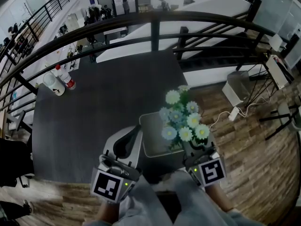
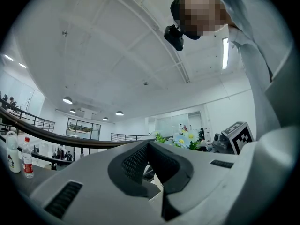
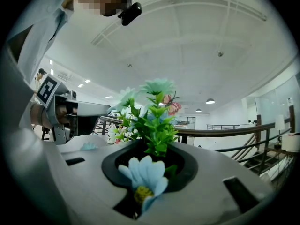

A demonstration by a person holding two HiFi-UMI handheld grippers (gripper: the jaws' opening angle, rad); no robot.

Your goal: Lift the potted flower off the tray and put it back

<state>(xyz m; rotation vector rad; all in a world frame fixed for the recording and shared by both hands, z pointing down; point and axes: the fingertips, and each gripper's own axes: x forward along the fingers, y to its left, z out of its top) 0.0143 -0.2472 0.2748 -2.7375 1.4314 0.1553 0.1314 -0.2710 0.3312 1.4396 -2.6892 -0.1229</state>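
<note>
The right gripper is clamped in among the stems of the potted flower, an artificial bunch of pale blue and cream daisy-like blooms with yellow centres and bright green leaves. In the right gripper view a pale blue bloom fills the dark hollow between the two light grey jaws, and leafy green stems rise straight out of that hollow, with a small pink butterfly ornament near the top. The pot itself is hidden under the blooms and the jaws, so I cannot tell whether its base rests on anything.

From the head view the bunch stands over the right side of the shallow light grey rectangular tray. Apart from the flower, the tray's floor is bare.

The left gripper reaches the tray's left rim, with its jaws drawn together there and pinched on the rim. In the left gripper view the tips meet, and a pale edge of the tray shows through the gap below them. The flowers and the right gripper's marker cube show just beyond.

The tray sits at the near edge of a dark grey table. At the table's far left corner, well apart from the tray, stand a white plastic bottle and a clear bottle with a red cap, side by side. A dark curved metal railing runs behind the table, and brown wooden flooring lies to its right.
</note>
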